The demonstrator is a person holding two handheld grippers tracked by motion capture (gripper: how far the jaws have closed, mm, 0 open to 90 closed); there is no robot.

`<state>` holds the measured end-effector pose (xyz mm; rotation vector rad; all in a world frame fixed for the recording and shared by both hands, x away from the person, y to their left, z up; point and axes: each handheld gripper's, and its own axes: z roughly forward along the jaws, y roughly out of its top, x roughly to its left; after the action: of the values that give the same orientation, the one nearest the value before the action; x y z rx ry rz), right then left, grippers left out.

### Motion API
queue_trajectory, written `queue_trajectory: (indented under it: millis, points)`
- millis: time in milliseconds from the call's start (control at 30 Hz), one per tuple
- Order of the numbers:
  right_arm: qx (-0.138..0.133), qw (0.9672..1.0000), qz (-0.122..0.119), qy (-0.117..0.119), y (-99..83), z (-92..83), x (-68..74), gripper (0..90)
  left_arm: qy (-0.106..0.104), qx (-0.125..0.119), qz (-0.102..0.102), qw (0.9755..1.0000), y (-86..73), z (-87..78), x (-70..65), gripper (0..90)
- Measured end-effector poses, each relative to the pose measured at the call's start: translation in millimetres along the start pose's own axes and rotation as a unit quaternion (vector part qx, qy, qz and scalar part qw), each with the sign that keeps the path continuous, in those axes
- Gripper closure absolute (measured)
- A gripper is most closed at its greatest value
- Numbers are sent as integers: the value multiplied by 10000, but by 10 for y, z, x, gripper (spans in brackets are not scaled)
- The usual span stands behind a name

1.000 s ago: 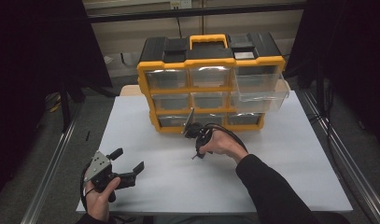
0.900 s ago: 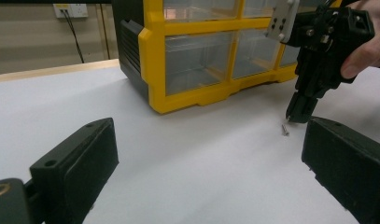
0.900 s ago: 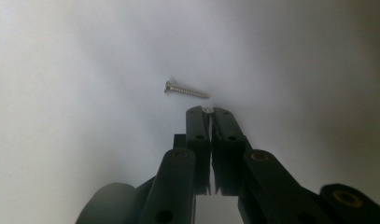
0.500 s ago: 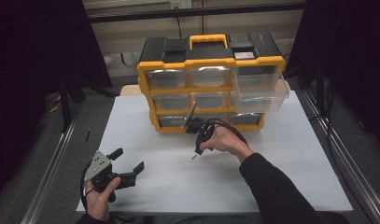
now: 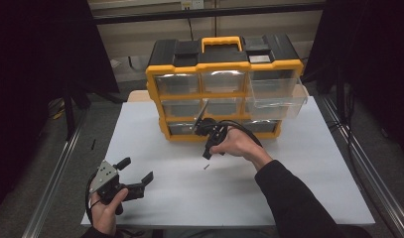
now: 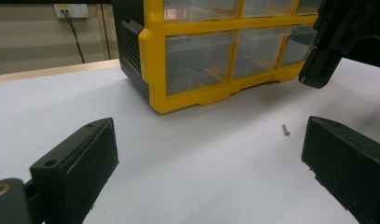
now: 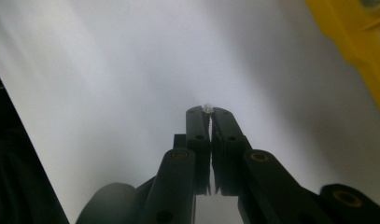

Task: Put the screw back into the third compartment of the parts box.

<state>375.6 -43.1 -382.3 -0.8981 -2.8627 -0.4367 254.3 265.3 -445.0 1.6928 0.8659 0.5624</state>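
Right gripper (image 7: 207, 112), in my hand before the yellow drawer cabinet (image 5: 224, 89), is clamped on a small screw (image 7: 207, 108). Left gripper (image 6: 206, 158) rests apart on the counter (image 5: 289, 198); another screw (image 6: 285, 129) lies between.

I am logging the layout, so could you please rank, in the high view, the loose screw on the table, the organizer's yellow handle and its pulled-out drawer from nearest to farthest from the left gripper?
From the left gripper:
1. Loose screw, on the white table, to its right.
2. Yellow handle, atop the organizer, far back.
3. Pulled-out drawer, top row, right end.
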Motion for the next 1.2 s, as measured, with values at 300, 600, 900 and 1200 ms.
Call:
queue_trajectory:
  millis: [300,600,900,1200]
  points:
    - [-113,9999,-111,-6,58,-127,82,862,12,-10,-9,10000,2,-3,3,35]
    - [-292,9993,-228,10,139,-350,175,862,9,4,14,10000,2,2,4,35]
    - [-459,9981,-403,-36,221,-581,273,862,-10,-9,-3,10000,3,1,3,35]
    - [-564,9964,-604,-179,301,-863,368,862,3,-8,-10,10000,3,-2,5,36]
